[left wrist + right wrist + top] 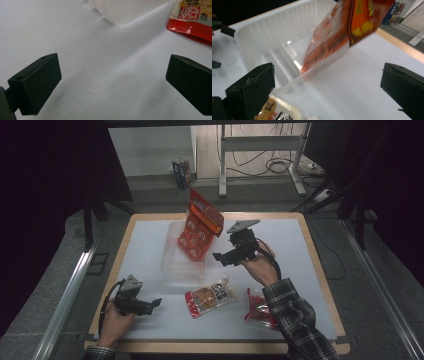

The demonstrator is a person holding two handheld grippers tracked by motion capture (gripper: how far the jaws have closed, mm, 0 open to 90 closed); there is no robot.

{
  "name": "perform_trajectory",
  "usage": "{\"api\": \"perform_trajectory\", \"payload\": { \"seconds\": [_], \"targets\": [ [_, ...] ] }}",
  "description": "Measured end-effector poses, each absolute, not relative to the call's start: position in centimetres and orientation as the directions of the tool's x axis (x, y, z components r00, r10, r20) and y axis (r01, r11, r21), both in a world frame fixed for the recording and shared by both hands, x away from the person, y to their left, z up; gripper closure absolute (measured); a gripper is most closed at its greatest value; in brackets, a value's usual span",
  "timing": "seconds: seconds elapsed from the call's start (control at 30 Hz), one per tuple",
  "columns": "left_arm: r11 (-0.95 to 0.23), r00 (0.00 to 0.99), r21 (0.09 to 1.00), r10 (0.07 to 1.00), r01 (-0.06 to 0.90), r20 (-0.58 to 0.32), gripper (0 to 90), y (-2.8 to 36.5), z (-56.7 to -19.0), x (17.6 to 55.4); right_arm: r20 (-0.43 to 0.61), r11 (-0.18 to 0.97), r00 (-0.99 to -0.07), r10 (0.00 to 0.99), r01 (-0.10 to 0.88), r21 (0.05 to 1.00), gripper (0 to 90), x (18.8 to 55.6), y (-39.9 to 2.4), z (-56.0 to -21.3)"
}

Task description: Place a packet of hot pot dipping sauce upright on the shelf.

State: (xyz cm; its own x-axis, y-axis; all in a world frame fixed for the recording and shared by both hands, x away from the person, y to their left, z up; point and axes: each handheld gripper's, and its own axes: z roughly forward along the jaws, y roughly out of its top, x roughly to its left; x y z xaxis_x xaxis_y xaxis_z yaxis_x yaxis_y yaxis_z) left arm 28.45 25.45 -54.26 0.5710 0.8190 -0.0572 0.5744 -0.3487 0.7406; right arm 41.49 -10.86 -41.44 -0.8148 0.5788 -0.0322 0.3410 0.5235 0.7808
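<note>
Desk (pixel 300 270) under a white sheet, and a clear bin (pixel 182 265) sits a little toward its far edge, left of centre. An orange pouch (pixel 199 227) leans upright in the bin, its top tilted out over the right rim; the right gripper view shows its lower end inside, against the near wall (pixel 317 68).

The right tongs (pixel 220 257) hang just right of the bin, jaws spread wide and gripping nothing. They point toward the bin and pouch without touching either.

The left tongs (pixel 156 302) rest low near the desk's front left corner, held by a hand (pixel 115 322). Their jaws are also wide apart, with only bare sheet between them in the left gripper view.

A red-edged snack pack (pixel 211 296) lies flat toward the front edge, between the two tongs and just in front of the bin. Its corner (pixel 192 20) shows beyond the left jaws, apart from them. A red packet (pixel 257 309) lies near the front right, partly under the plaid sleeve (pixel 295 320).
</note>
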Motion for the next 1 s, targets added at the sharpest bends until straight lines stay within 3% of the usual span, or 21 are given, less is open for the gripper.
{"api": "perform_trajectory", "payload": {
  "seconds": [0.37,1.0],
  "targets": [
    [-0.357,0.584,0.743,0.81,0.566,-0.056,0.4,25.2,-54.0,28.3,0.004,0.5,-0.811,0.586,0.365,0.785,0.0,39.3,-13.6,-44.2],
    [-0.388,0.651,0.76,0.757,0.522,-0.061,4.3,23.6,-53.1,27.7,0.052,0.453,-0.771,0.635,0.425,0.783,0.0,36.6,-16.7,-45.2]
  ]
}}
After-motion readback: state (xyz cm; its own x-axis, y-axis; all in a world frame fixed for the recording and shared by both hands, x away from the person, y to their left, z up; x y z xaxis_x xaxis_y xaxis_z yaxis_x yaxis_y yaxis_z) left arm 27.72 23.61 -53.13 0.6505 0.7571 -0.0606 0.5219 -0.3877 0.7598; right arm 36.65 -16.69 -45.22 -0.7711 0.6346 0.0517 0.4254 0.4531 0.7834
